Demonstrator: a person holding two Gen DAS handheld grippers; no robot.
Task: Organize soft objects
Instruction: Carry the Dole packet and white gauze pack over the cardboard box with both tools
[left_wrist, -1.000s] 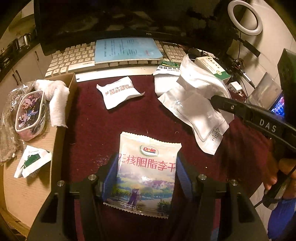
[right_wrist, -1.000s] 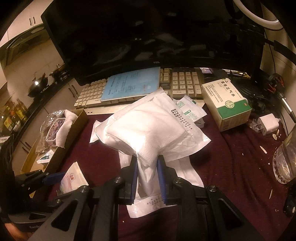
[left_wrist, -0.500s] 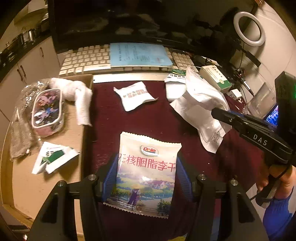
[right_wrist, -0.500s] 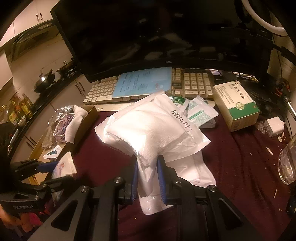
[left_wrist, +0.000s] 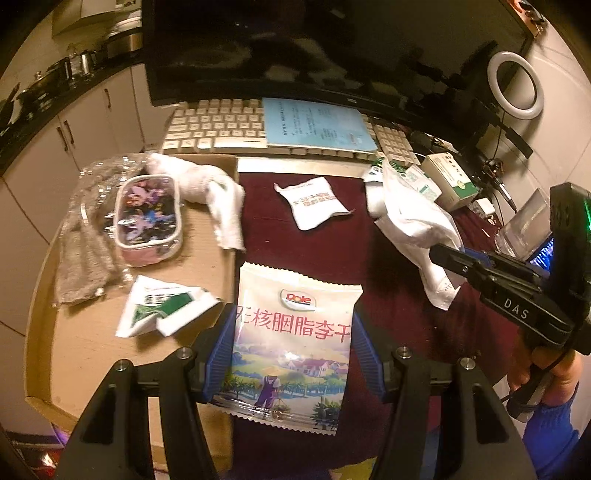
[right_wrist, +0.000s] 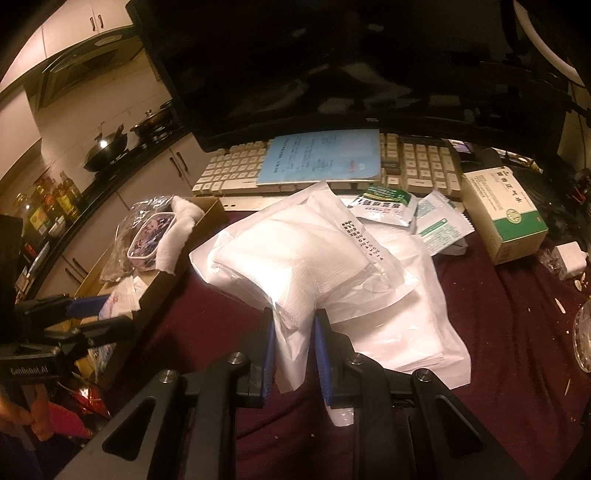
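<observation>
Two grippers each pinch a soft packet: the left gripper (left_wrist: 291, 354) clamps a glossy Dole snack pouch (left_wrist: 291, 347) at lower centre, beside the shallow cardboard tray (left_wrist: 88, 347); the right gripper (right_wrist: 293, 347) squeezes a white plastic-wrapped gauze pack (right_wrist: 295, 258) mid-frame above the maroon cloth (right_wrist: 509, 325).

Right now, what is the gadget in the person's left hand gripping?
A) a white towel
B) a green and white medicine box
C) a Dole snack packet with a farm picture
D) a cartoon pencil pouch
C: the left gripper has its blue pads pressed on both sides of the Dole snack packet, while the pencil pouch and the white towel lie in the cardboard box.
</observation>
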